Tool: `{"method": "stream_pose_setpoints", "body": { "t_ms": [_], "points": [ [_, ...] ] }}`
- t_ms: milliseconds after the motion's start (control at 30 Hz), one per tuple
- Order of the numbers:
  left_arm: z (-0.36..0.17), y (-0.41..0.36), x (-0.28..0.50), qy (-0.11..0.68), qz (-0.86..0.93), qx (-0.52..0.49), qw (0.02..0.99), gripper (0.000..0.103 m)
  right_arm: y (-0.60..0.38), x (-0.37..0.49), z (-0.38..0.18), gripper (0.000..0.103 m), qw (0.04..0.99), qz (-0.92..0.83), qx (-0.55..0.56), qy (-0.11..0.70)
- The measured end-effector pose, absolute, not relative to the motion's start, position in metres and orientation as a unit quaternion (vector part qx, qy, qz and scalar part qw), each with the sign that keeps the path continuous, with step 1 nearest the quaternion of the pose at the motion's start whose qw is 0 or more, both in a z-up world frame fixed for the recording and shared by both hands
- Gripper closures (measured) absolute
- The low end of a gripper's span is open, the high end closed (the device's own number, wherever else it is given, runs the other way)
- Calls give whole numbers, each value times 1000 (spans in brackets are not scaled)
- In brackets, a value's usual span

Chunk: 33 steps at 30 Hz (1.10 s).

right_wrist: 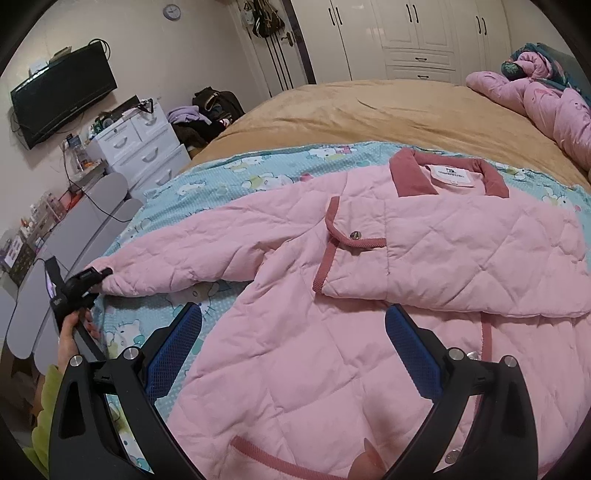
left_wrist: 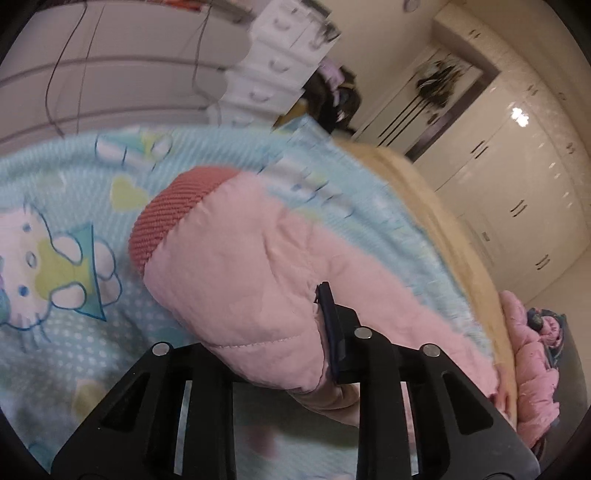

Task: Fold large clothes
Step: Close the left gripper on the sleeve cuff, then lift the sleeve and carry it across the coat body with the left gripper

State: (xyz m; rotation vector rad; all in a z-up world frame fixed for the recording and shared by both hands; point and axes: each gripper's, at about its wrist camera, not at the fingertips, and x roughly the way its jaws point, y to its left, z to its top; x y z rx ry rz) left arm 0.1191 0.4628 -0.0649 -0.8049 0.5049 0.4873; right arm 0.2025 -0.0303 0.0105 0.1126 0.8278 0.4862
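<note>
A pink quilted jacket point(right_wrist: 369, 258) with a dark pink collar lies front up on a blue cartoon-print sheet point(right_wrist: 229, 177); its right side is folded across the chest. My left gripper point(right_wrist: 99, 275) is shut on the end of the left sleeve point(right_wrist: 177, 258), stretched out to the left. In the left wrist view the sleeve point(left_wrist: 240, 288) with its ribbed dark pink cuff point(left_wrist: 166, 218) fills the jaws; one dark pad point(left_wrist: 332, 325) presses on it. My right gripper point(right_wrist: 295, 343) is open and empty, hovering above the jacket's lower front.
A tan bed cover point(right_wrist: 369, 110) lies beyond the sheet, with a pink duvet point(right_wrist: 546, 103) bunched at the far right. White drawers point(right_wrist: 144, 147), a wall television point(right_wrist: 62, 96) and a grey board stand left of the bed. White wardrobes point(right_wrist: 417, 33) line the back wall.
</note>
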Motion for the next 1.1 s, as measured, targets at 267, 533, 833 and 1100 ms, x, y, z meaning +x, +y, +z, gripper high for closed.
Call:
{"method": "stream_pose_setpoints", "body": {
  "t_ms": [267,533,833,1100],
  "points": [
    [41,413,120,177,194,-316,912,87,-58,193,24,4,891,224,81,385],
    [115,345,134,148,125,-264,945,89,-83,178,34,4,896,227,105,367],
    [145,247,152,150,68,-194,967,97,-128,169,42,4,901,210,150,349],
    [138,167,174,163,10,-140,977,97,-179,166,44,4,904,178,188,340]
  ]
}}
